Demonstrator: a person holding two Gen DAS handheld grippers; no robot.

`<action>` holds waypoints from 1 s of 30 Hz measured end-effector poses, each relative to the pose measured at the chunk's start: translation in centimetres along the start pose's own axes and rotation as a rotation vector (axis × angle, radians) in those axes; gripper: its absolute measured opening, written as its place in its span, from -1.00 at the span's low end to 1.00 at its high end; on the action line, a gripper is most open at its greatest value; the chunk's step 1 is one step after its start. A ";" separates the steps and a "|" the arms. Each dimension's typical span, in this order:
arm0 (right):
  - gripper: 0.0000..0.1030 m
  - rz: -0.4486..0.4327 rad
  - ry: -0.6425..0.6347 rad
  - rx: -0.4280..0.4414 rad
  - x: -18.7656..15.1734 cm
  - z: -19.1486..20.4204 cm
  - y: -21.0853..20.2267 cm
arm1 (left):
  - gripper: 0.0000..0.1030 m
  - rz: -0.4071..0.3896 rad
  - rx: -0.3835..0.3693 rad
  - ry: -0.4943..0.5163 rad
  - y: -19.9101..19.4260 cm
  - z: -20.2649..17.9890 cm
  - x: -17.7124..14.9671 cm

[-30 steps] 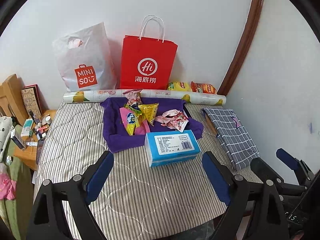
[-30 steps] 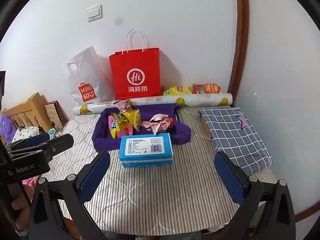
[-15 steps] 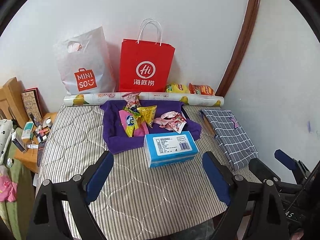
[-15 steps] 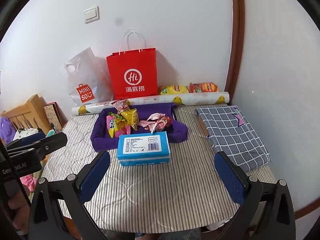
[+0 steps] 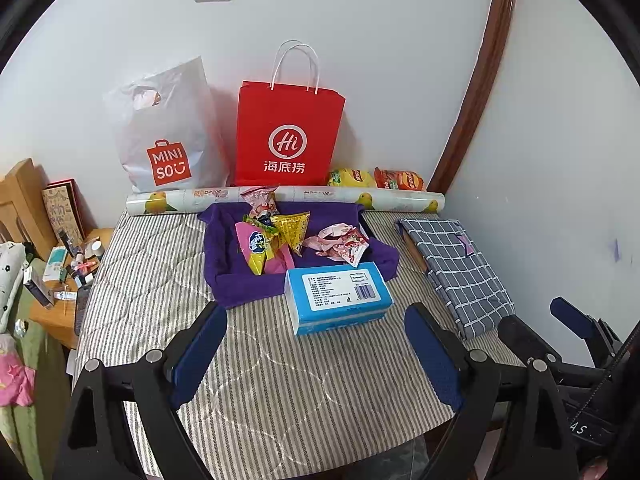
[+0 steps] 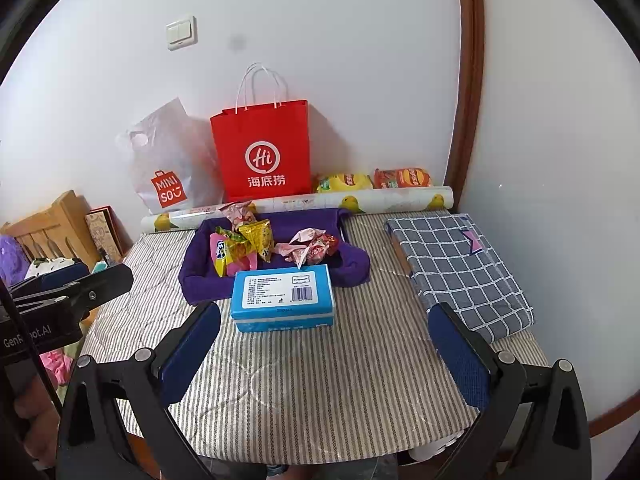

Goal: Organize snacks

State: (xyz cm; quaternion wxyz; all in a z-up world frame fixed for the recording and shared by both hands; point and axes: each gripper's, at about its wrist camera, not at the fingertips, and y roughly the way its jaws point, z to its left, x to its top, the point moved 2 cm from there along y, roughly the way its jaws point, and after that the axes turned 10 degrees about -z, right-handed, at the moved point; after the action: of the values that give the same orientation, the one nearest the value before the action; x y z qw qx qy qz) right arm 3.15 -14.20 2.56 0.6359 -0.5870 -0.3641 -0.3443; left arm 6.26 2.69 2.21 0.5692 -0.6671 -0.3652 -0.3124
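A purple cloth tray [image 5: 224, 248] [image 6: 352, 264] sits mid-table and holds several snack packets: a pink and yellow one [image 5: 256, 246] [image 6: 224, 252], a gold one [image 5: 294, 226] [image 6: 260, 236] and crumpled pink wrappers [image 5: 340, 242] [image 6: 308, 246]. A blue box [image 5: 338, 294] [image 6: 284, 296] lies against the tray's near side. Two chip bags, yellow [image 5: 352, 178] [image 6: 344, 182] and orange [image 5: 400, 179] [image 6: 402, 178], lie by the wall. My left gripper [image 5: 316, 350] and right gripper [image 6: 324, 354] hover open over the near table, both empty.
A red paper bag [image 5: 288, 136] [image 6: 262, 150] and a white plastic bag [image 5: 168, 132] [image 6: 172, 160] lean on the wall behind a printed roll [image 5: 288, 196] [image 6: 304, 202]. A folded checked cloth [image 5: 456, 272] [image 6: 460, 268] lies right. A cluttered side table [image 5: 60, 288] stands left.
Both views have drawn back and tipped slightly, so the table objects sit a little lower and smaller in frame. Nothing on the table has moved; both grippers stay open.
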 end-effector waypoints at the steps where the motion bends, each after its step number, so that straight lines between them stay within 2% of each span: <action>1: 0.99 0.000 -0.001 -0.001 0.0 0.0 0.0 | 0.75 0.000 0.000 0.000 0.0 0.0 0.0; 30: 0.99 -0.011 -0.003 0.004 0.0 0.2 -0.7 | 0.75 -0.005 -0.002 0.005 -0.6 -0.3 -0.1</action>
State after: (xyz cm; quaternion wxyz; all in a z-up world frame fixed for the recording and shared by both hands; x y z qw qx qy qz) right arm 2.48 -14.08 2.91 0.6345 -0.5842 -0.3691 -0.3463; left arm 5.68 2.44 2.46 0.5686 -0.6661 -0.3649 -0.3160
